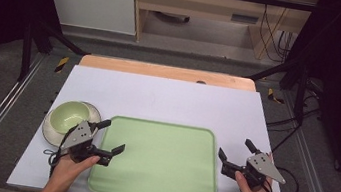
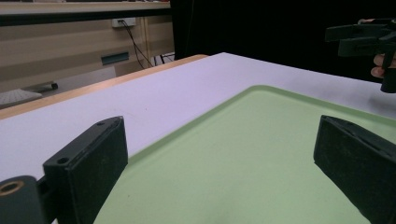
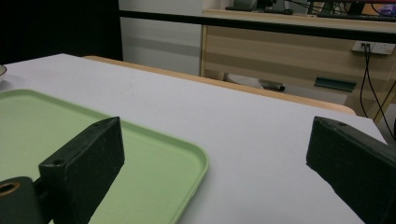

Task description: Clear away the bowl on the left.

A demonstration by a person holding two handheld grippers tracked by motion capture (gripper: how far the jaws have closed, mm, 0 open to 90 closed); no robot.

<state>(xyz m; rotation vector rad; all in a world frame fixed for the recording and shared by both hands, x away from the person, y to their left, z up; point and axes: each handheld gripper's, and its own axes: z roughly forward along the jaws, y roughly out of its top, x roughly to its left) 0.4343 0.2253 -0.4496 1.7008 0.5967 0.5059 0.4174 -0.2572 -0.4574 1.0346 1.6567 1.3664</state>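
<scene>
A pale green tray (image 1: 162, 175) lies on the white table top, nearer the front edge, with nothing on it. At its left a green bowl (image 1: 70, 116) sits on a white plate (image 1: 48, 129). My left gripper (image 1: 111, 136) hovers over the tray's left edge, jaws wide apart with nothing between them; the tray (image 2: 243, 154) spreads out below in the left gripper view. My right gripper (image 1: 235, 150) is held just off the tray's right side, open and empty. Its view looks past the tray's corner (image 3: 187, 158) onto bare table. The right gripper (image 2: 359, 39) also appears far off in the left gripper view.
The white sheet (image 1: 168, 100) covers a wooden table (image 1: 167, 71). Beyond it stand wooden furniture (image 1: 206, 10) and hanging cables (image 1: 273, 34). Black frame posts (image 1: 26, 45) rise on both sides of the table.
</scene>
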